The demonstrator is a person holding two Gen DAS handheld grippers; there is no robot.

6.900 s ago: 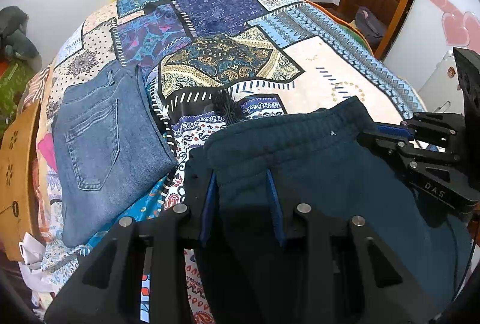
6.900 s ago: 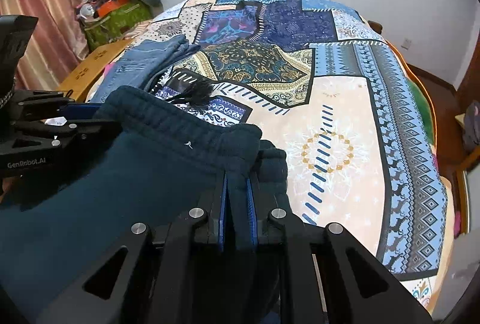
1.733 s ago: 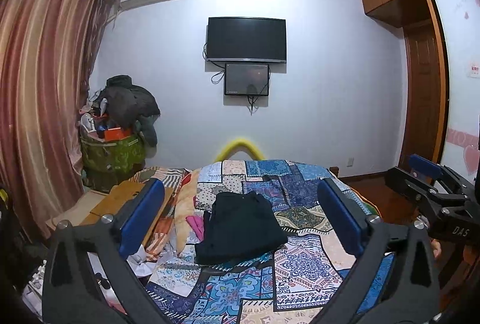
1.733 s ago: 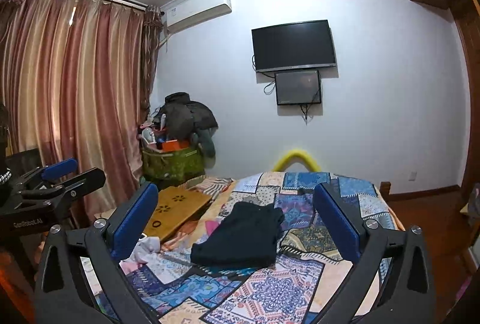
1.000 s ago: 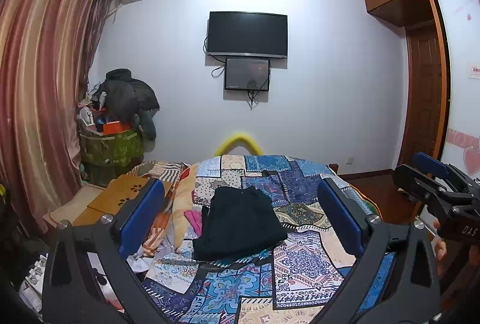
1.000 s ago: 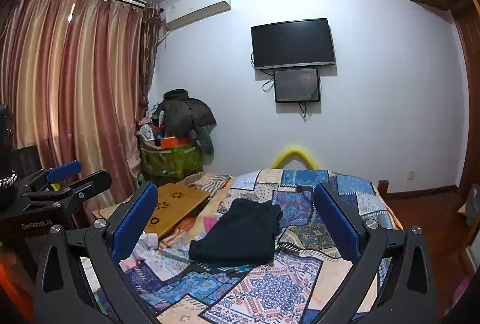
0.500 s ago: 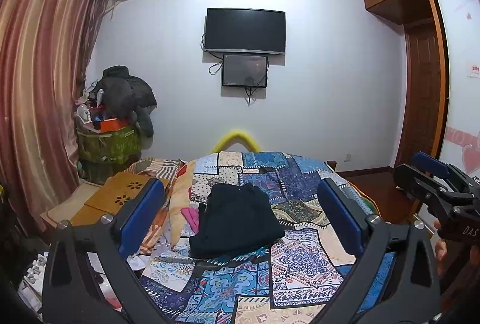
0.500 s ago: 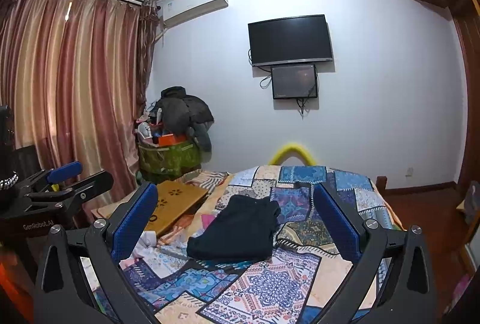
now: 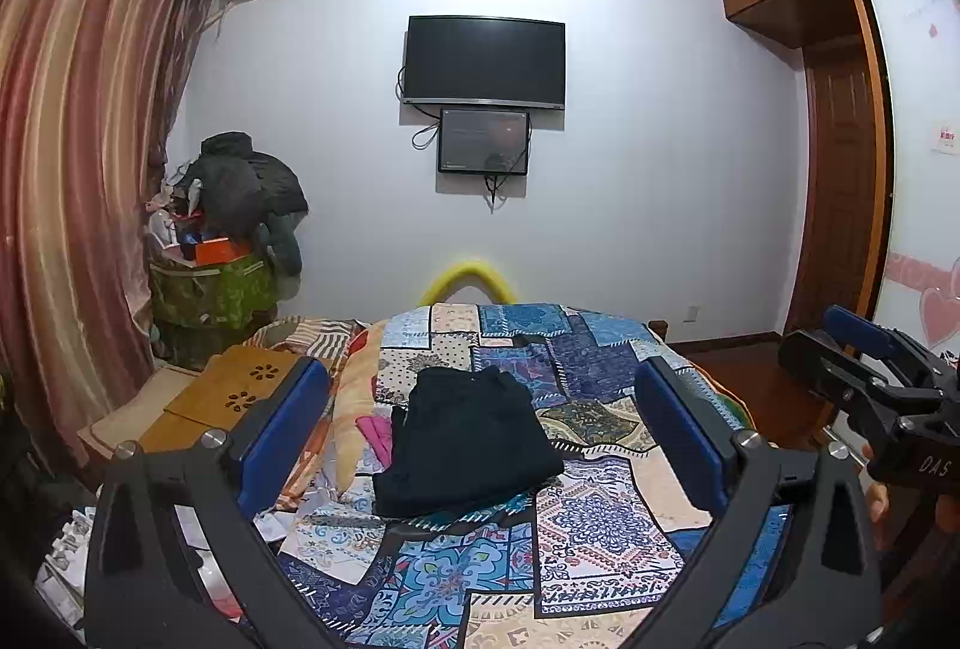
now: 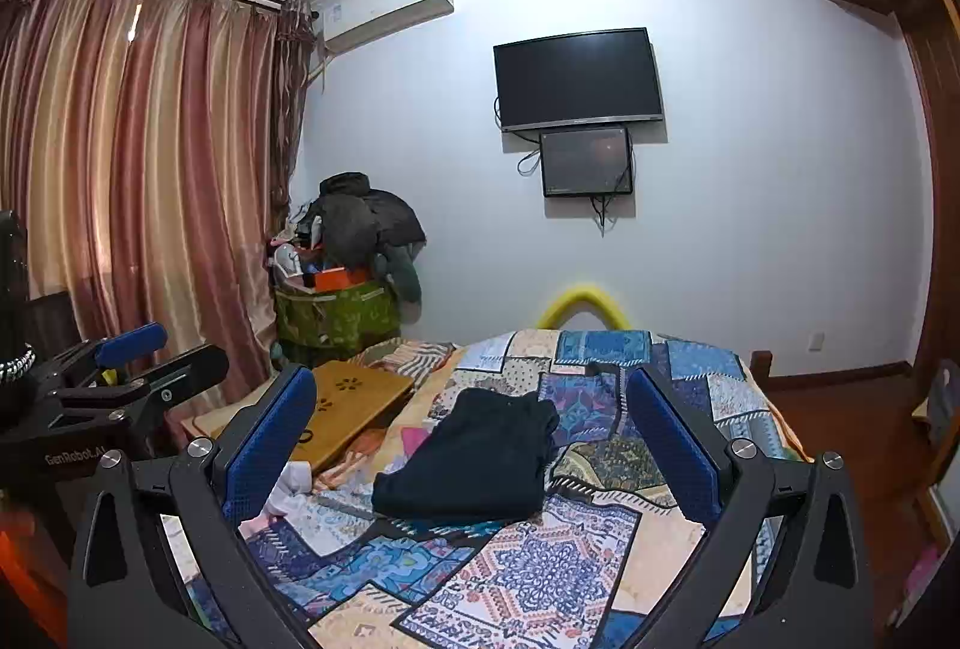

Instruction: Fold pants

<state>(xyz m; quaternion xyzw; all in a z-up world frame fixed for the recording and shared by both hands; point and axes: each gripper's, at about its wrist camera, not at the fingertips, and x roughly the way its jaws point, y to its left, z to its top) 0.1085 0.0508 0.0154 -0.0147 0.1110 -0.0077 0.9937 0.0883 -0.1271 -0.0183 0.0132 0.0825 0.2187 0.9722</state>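
Observation:
Dark folded pants (image 9: 468,439) lie in a neat stack on the patchwork bedspread (image 9: 588,505), toward the bed's left side; the right wrist view shows the same pants (image 10: 480,460). My left gripper (image 9: 480,433) is held well back from the bed, raised and open, with nothing between its blue pads. My right gripper (image 10: 474,439) is likewise open and empty, far from the pants. Each gripper also shows at the edge of the other's view: the right gripper (image 9: 864,367) and the left gripper (image 10: 138,367).
A low wooden table (image 9: 240,397) stands left of the bed, with loose clothes and papers (image 9: 282,523) beside it. A green bin piled with dark clothes (image 9: 216,283) stands by the curtain. A TV (image 9: 485,63) hangs on the far wall; a wooden door (image 9: 840,217) is right.
Earlier both grippers were shut on the dark pants' waistband over the bed. Now both are open, drawn far back and level, and the pants lie folded. Over the last second the views barely shift.

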